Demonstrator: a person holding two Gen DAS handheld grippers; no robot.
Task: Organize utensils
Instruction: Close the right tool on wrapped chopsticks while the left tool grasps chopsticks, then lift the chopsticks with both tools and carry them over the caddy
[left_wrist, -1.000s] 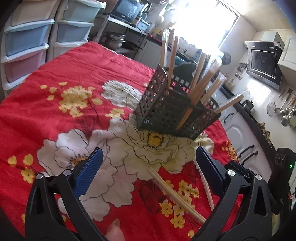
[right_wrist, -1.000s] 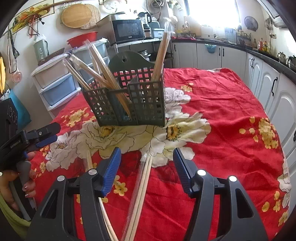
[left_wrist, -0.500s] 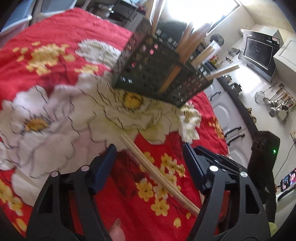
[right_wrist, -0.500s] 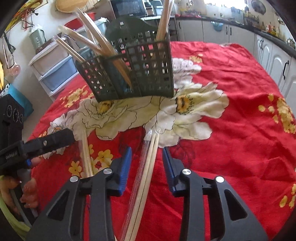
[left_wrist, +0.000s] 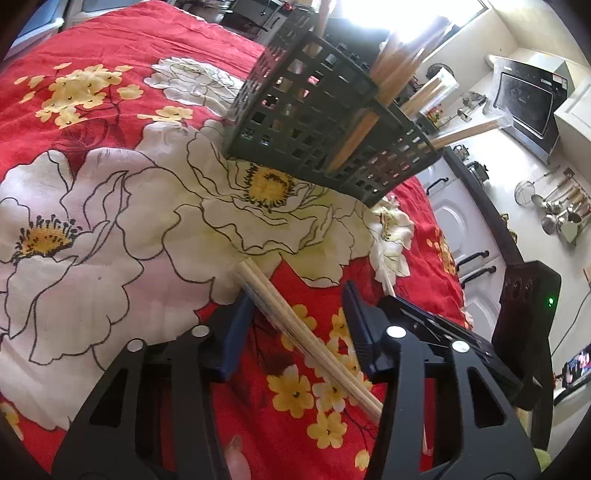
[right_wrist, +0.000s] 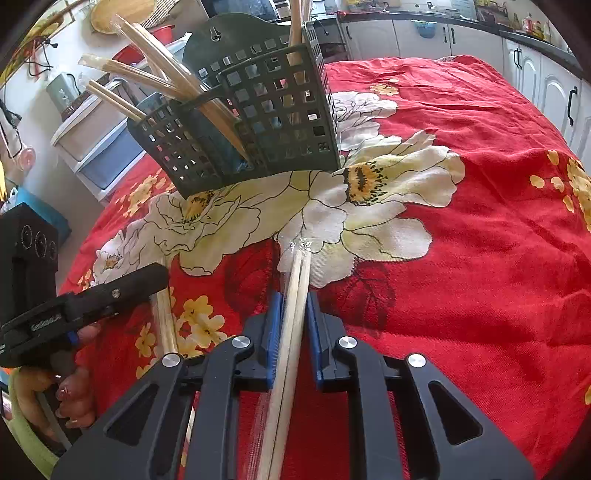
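Right gripper (right_wrist: 291, 325): nearly closed around a wrapped chopstick pair (right_wrist: 293, 314) lying on the tablecloth (right_wrist: 461, 240).
Left gripper (left_wrist: 295, 325): open, straddling another chopstick pair (left_wrist: 295, 325), not gripping.
Basket (right_wrist: 258, 122): just ahead, already holding several pairs.
Left to do: these two pairs.

- Dark lattice basket (right_wrist: 258, 122) stands ahead of both grippers, chopsticks (right_wrist: 147, 70) fanning from its top, barring approach from above.
- Open red floral cloth (right_wrist: 480, 221) right of basket: free passage.
- Left gripper (right_wrist: 110, 295) crowds the near-left side.
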